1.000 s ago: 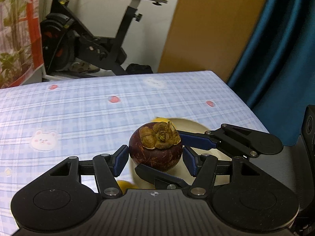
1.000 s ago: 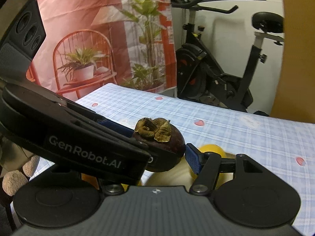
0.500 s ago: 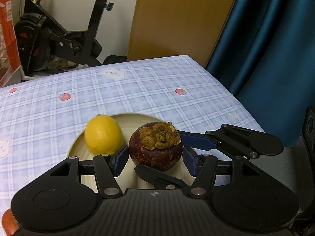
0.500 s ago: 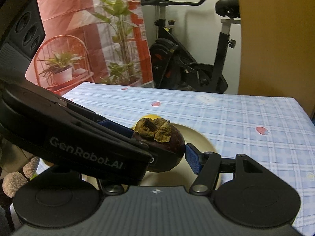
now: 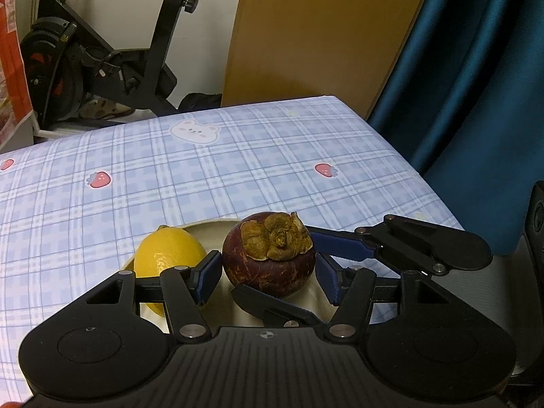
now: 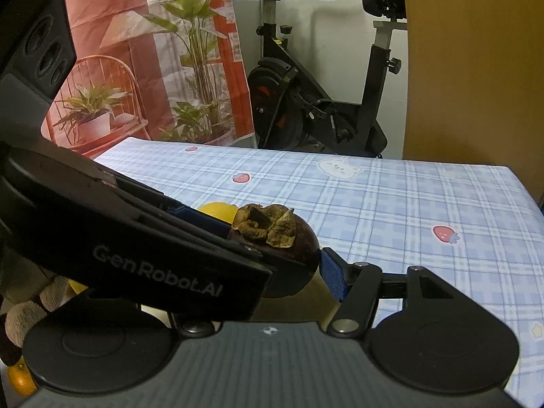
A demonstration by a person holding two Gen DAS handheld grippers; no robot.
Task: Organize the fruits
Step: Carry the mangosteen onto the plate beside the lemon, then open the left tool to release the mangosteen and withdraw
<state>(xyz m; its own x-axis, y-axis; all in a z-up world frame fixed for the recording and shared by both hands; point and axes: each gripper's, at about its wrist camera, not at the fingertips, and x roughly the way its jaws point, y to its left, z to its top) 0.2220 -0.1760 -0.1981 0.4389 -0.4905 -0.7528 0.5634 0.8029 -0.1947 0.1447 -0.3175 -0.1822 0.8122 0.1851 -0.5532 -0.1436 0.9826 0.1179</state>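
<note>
**Mangosteen arriving over the plate, held by both grippers**

Mangosteen (image 5: 268,265) is hanging just above the cream plate (image 5: 210,229), pinched from two directions at once. The left gripper (image 5: 267,275) is squeezing it from either side at a middling width, its blue pads pressing on the purple skin. The right gripper (image 6: 285,261) is crossing in from the right and clamping the same fruit at a similar width. One of its fingers is lying behind the fruit and the other is passing under its front.

A second ago the left wrist camera was showing mostly bare tablecloth, with only a sliver of plate behind the fruit. Now the plate is sitting right below, and the lemon (image 5: 166,255) is showing in full on its left part. Neither grip has changed in width along the way. By my reading the carrying is nearly over, and lowering and letting go are what is left.

Room on the plate is looking tight on the left, where the lemon is lying just beside the left gripper's outer finger. The bare part of the plate is under and to the right of the fruit, so that side is looking safer for setting down. The table (image 5: 238,170) is stretching open beyond the plate. Its right edge is dropping away near the blue curtain (image 5: 476,102), fairly close to the right gripper's far finger.
</note>
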